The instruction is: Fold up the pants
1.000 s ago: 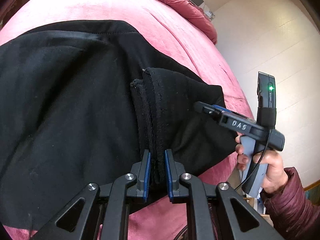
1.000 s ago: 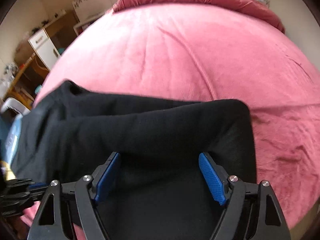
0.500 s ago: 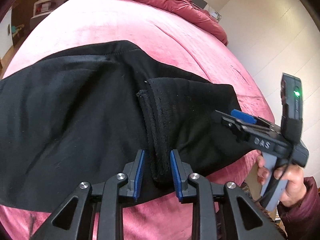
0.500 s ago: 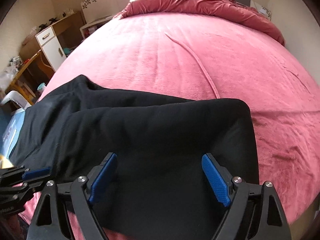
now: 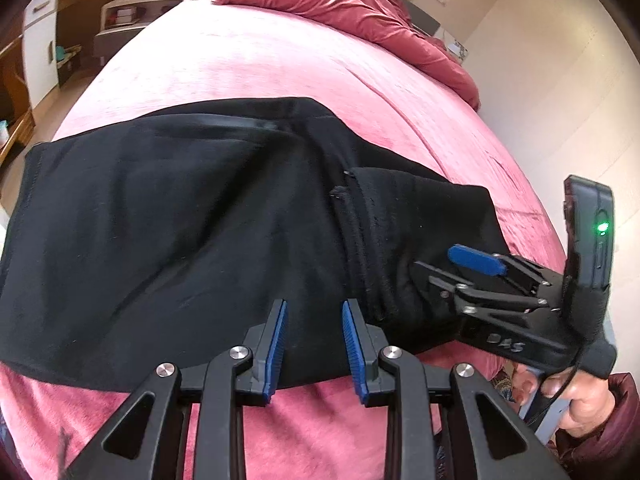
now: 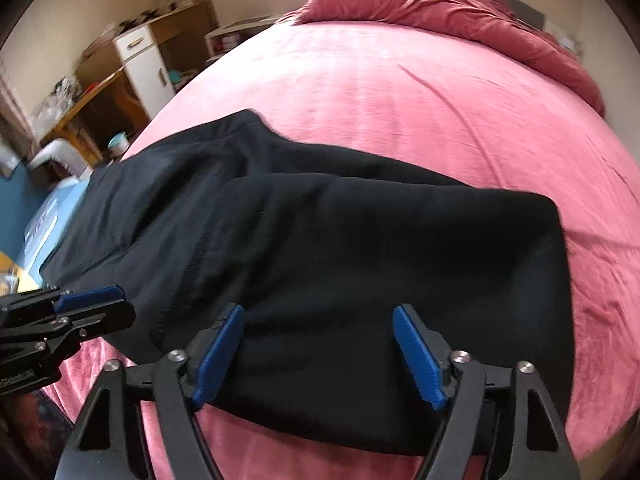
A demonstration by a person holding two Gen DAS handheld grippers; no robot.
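Black pants (image 5: 180,240) (image 6: 360,240) lie folded across the near part of a pink bed (image 5: 280,60) (image 6: 400,100). A ribbed hem edge (image 5: 360,240) runs over the top layer. My left gripper (image 5: 314,344) hovers over the pants' near edge, open by a narrow gap with nothing between its pads; the right wrist view shows the left gripper (image 6: 108,308) at the left. My right gripper (image 6: 318,354) hangs above the right end of the pants; its jaws are closing, still wide apart, and they grip no cloth. The right gripper (image 5: 444,266) shows at the right of the left wrist view.
A rumpled red duvet (image 5: 360,4) (image 6: 440,0) lies at the bed's far end. A white cabinet (image 6: 140,64) and wooden desk stand beyond the bed's left side. A pale wall (image 5: 560,80) runs along the right. A hand (image 5: 580,400) in a dark red sleeve holds the right gripper.
The left gripper has let go of the ribbed hem, opened a little and drawn back and up. The right gripper has pulled back toward the near edge, and its jaws stand narrower.
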